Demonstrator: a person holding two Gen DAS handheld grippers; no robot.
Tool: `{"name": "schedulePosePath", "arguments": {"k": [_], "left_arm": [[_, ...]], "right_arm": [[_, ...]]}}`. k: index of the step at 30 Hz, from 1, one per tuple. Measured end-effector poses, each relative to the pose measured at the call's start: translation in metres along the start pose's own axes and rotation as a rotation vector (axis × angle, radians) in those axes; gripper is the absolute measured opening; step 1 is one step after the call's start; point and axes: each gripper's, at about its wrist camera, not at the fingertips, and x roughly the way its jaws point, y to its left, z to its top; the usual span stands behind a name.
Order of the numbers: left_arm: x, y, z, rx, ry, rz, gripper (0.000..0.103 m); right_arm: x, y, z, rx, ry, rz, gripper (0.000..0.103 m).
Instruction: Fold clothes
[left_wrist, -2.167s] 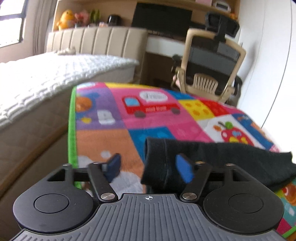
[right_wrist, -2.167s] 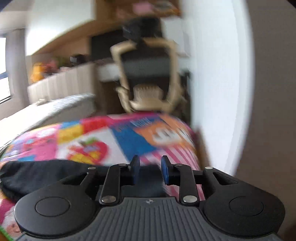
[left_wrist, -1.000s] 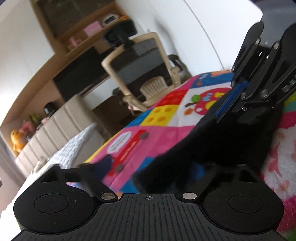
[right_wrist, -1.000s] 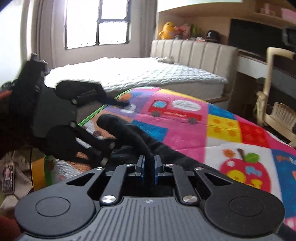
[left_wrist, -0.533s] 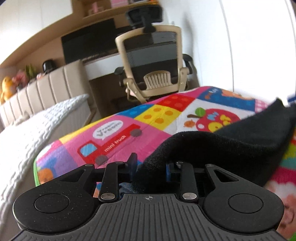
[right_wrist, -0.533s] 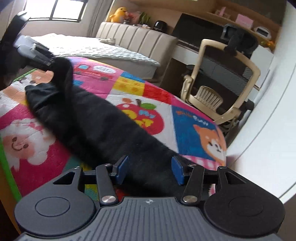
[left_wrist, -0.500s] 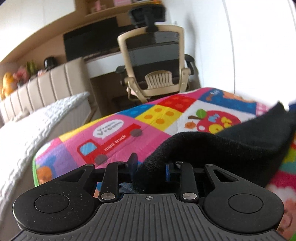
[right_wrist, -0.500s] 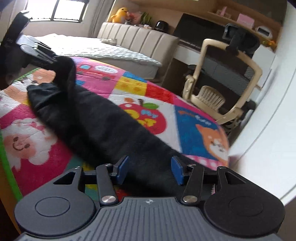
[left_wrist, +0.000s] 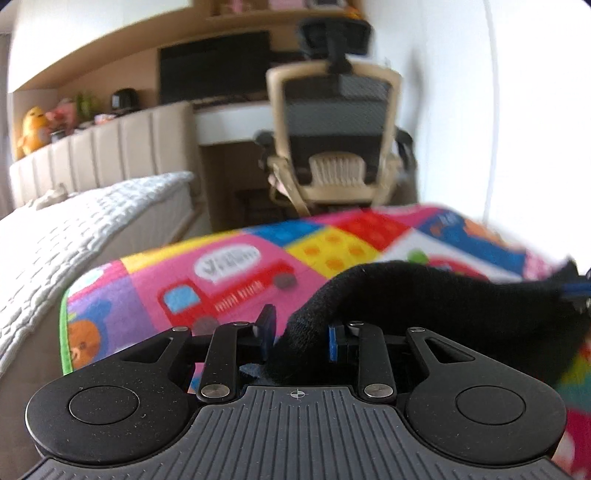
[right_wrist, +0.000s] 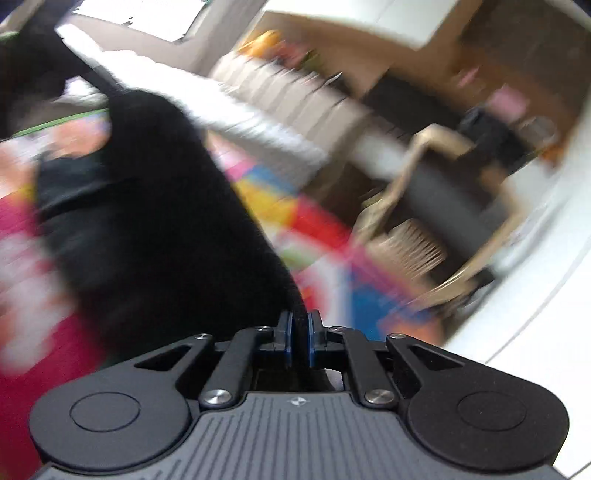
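Bed (left_wrist: 74, 236) with a white quilted cover, well left of the left tongs, padded headboard behind it. Colourful play mat (left_wrist: 229, 273) spreads ahead of and under both tongs, with a red truck print just ahead of the left tongs; whether it lies on a low surface or the floor, cannot tell. Office chair (left_wrist: 332, 140), beige frame with black mesh, far ahead of the left tongs at a desk, blurred. In the right wrist view the chair (right_wrist: 454, 206) sits ahead-right, heavily smeared.

Black garment (left_wrist: 424, 306): a thick dark fabric roll that runs from the left tongs off to their right, raised off the mat. In the right wrist view the same garment (right_wrist: 147, 206) stretches from the right tongs away to the upper left.

Left tongs (left_wrist: 299, 338): clamped on one end of the garment, fabric bunched between the blue pads (left_wrist: 266, 332). Right tongs (right_wrist: 300, 339): pads nearly together, pinching a thin fold of the garment's other end. Yellow plush toy (left_wrist: 35, 127) on the ledge far left, small.
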Motion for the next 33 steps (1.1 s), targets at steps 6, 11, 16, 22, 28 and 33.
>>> {"name": "schedulePosePath", "arguments": {"k": [6,11,16,22,28,33], "left_arm": [[0.031,0.009,0.013,-0.139,-0.001,0.137,0.061],[0.021,0.019,0.005,-0.169,0.021,0.146,0.084],[0.017,0.012,-0.006,-0.218,0.08,-0.015,0.09],[0.017,-0.02,-0.025,-0.17,0.161,-0.137,0.093],[0.03,-0.025,-0.028,-0.179,0.177,-0.141,0.093],[0.057,-0.021,-0.022,-0.276,0.249,-0.181,0.094]], "right_arm": [[0.017,-0.037,0.015,0.091,-0.063,-0.196,0.039],[0.016,-0.09,-0.018,0.338,0.036,-0.2,0.046],[0.042,-0.121,-0.068,0.692,0.207,-0.067,0.049],[0.027,-0.101,-0.083,0.851,0.175,0.019,0.049],[0.044,-0.065,-0.05,0.665,0.156,0.168,0.052],[0.093,-0.05,-0.026,0.69,0.158,0.296,0.058]]}}
